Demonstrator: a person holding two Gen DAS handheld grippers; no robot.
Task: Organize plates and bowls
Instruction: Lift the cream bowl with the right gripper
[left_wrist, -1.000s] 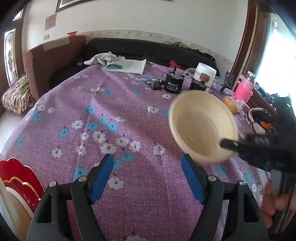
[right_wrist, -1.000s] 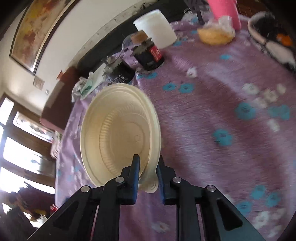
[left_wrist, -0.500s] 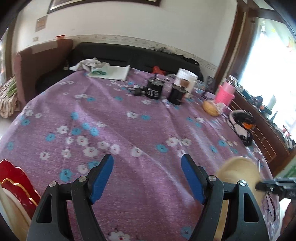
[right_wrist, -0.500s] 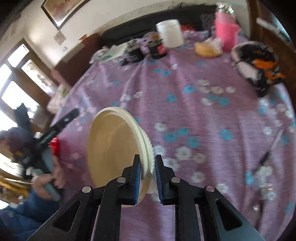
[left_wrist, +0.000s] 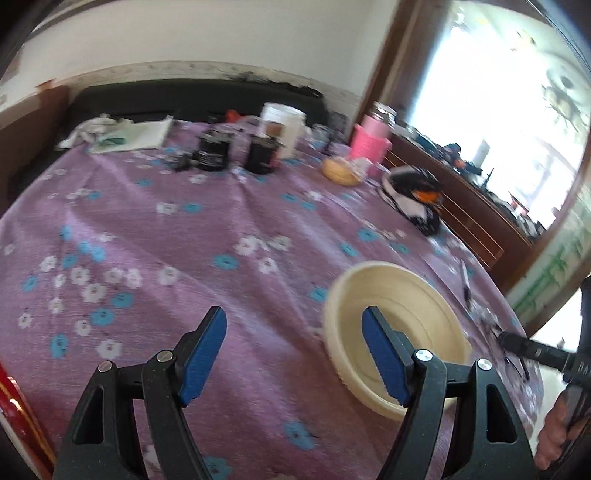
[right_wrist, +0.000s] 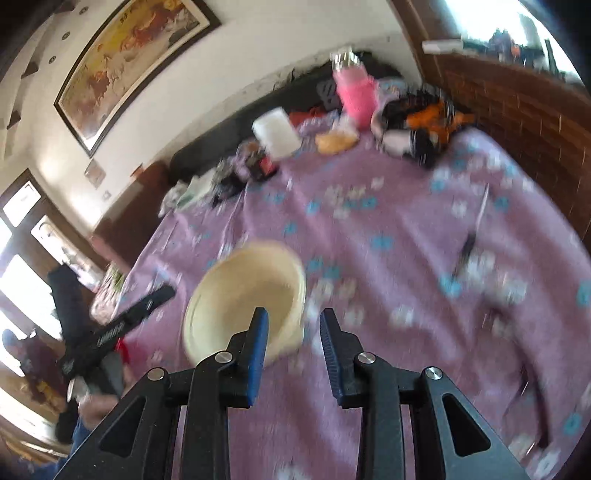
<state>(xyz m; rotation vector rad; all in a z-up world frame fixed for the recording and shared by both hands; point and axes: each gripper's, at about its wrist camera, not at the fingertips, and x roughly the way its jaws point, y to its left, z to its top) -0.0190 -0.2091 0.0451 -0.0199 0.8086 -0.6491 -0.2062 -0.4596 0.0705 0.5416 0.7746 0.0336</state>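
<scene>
A cream bowl (left_wrist: 397, 326) rests upright on the purple flowered tablecloth (left_wrist: 166, 236) near its right front edge. My left gripper (left_wrist: 293, 350) is open and empty, and its right finger overlaps the bowl's near side in the view. My right gripper (right_wrist: 293, 343) is just behind the bowl (right_wrist: 240, 295). Its jaws are opening, the bowl's near rim sits in the gap, and the pads do not press on it. A red plate's edge (left_wrist: 9, 398) shows at the far lower left. The right gripper's tip (left_wrist: 532, 350) enters the left wrist view from the right.
At the table's far side stand two black jars (left_wrist: 214, 151), a white tub (left_wrist: 282, 125), a pink bottle (left_wrist: 369, 144), a bagged bun (left_wrist: 340, 171) and a black, white and orange item (left_wrist: 413, 199). A thin dark utensil (right_wrist: 469, 247) lies to the right. A wooden cabinet borders the right.
The right gripper carried the tilted bowl through the air to the table's near right part and its jaws parted; the bowl now lies flat. The left gripper swung to the right.
</scene>
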